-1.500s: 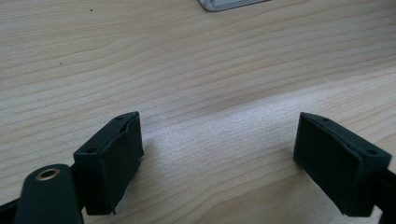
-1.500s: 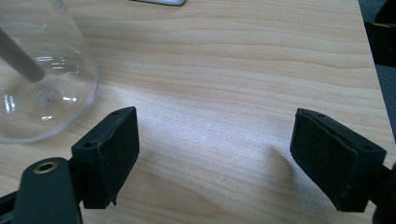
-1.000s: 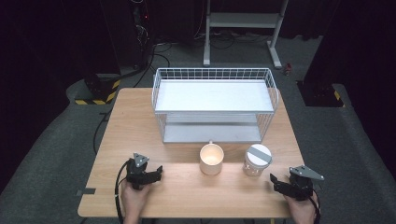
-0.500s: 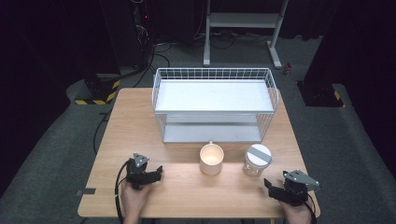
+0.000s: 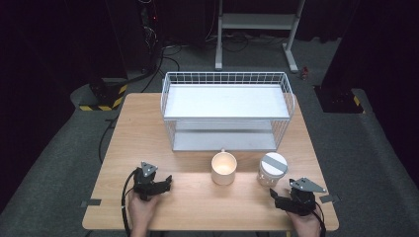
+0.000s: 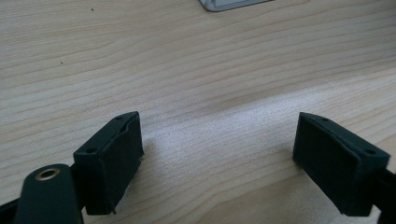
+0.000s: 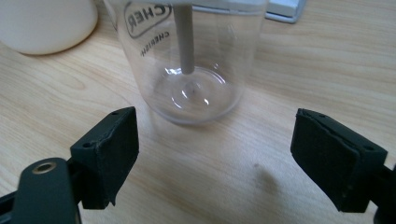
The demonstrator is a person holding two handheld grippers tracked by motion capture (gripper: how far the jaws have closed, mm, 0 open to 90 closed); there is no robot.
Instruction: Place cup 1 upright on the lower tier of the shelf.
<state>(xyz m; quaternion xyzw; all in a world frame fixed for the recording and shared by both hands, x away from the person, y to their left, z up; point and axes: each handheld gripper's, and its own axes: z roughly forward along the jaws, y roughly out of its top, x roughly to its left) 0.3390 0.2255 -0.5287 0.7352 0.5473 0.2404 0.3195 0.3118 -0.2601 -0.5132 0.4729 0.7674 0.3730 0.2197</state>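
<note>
A clear glass jar (image 5: 271, 169) (image 7: 191, 60) with a grey lid stands near the table's front right, beside a cream mug (image 5: 224, 168) (image 7: 44, 23). My right gripper (image 5: 274, 198) (image 7: 215, 158) rests low on the table just in front of the jar, open, with the jar's base a short way beyond its jaws and nothing between them. My left gripper (image 5: 166, 181) (image 6: 217, 158) lies at the front left on bare wood, open and empty. A hand holds each gripper from the table's near edge.
A white wire two-shelf rack (image 5: 226, 111) stands across the back half of the wooden table (image 5: 128, 133); its base corner (image 6: 231, 3) shows at the top of the left gripper view. Cables and a metal stand (image 5: 257, 29) lie on the dark floor behind.
My right gripper has slid left along the front edge, toward the jar. The left gripper, jar and mug have stayed put.
</note>
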